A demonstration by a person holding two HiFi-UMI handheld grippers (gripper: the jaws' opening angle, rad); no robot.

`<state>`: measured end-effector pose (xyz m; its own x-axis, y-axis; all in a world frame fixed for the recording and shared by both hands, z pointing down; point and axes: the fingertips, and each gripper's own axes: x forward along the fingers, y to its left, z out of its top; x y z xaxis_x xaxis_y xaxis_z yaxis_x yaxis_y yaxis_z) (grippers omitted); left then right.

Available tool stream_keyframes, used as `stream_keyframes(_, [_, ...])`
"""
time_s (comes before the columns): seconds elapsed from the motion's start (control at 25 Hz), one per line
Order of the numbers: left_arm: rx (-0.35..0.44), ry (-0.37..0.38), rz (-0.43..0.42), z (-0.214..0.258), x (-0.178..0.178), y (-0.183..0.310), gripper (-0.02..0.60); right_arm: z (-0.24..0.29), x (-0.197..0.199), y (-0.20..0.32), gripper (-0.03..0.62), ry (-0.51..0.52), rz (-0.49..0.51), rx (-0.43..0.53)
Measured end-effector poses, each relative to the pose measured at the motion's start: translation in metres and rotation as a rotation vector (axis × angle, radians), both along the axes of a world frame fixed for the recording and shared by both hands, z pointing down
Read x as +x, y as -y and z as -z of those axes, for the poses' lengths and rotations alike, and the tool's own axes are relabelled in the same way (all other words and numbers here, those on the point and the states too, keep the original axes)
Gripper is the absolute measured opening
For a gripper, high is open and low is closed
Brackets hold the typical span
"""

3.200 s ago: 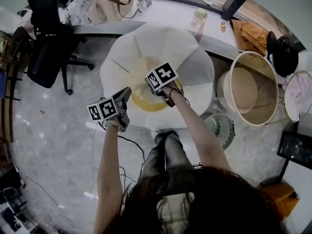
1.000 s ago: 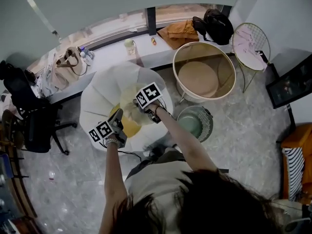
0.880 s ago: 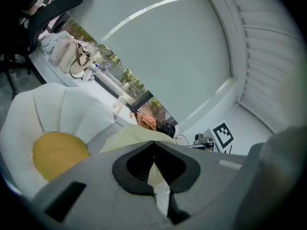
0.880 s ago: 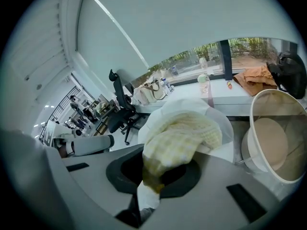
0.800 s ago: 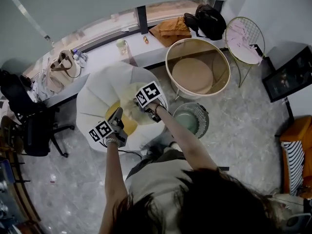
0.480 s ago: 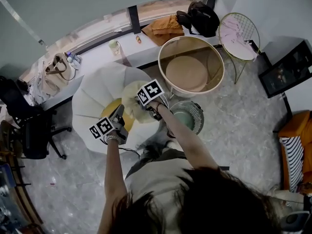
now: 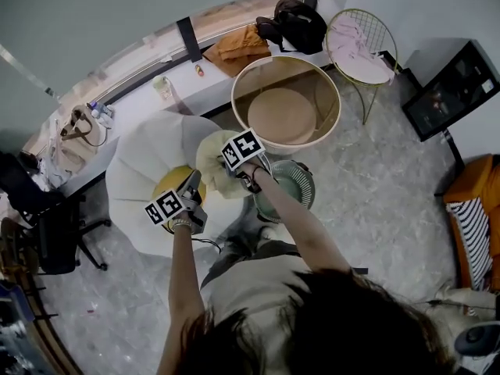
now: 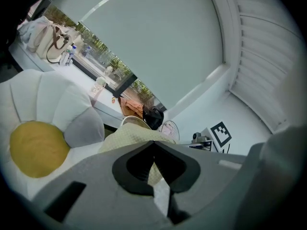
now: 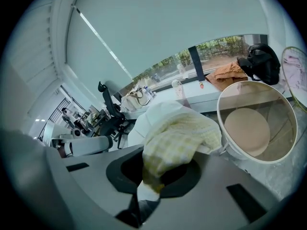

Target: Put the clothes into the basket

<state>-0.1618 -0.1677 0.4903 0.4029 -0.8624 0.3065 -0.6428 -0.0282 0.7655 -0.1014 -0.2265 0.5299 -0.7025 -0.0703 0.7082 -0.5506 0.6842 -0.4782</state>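
pinching cloth [image 9: 177,133] in right gripper [image 9: 152,178], jaws clenched on a bunched fold of pale yellow check. pinching the same cloth in left gripper [image 8: 157,174], jaws tight on a thin edge. holding it up between the two, over the edge of the white cushion [image 7: 137,186], near basket [image 7: 258,76] but outside it. just past the cloth, on the floor: basket, upright, and beside it a green fan [image 7: 298,180] under the right arm.
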Motion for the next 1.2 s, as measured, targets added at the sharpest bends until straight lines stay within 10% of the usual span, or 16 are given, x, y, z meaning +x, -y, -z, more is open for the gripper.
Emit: stream_keyframes(1.2, [-0.044,0.008,-0.530,-0.008,0.192,0.049,0.011,-0.010,0.198,0.025,0.048,-0.011,-0.468,-0.031])
